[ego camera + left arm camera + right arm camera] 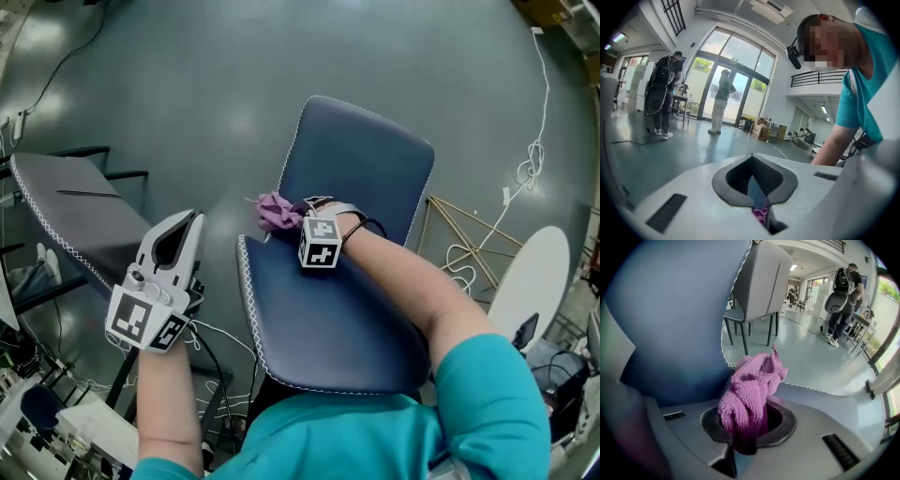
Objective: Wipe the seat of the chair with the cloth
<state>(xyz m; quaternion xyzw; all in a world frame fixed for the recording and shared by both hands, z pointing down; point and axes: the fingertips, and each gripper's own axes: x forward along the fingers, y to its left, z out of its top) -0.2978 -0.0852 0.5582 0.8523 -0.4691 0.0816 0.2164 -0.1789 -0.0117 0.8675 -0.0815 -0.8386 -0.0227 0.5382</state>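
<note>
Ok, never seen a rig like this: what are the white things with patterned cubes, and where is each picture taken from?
No robot here: a person holds a hand-held gripper in each hand. The head view comes from a camera on their head, looking steeply down; the two gripper views ride on the grippers, looking along the jaws. The right hand-held gripper is shut on a pink cloth at the left edge of the dark blue chair seat, by the backrest. The left hand-held gripper hangs beside the chair, jaws together, empty. The marker cubes are parts of the grippers.
</note>
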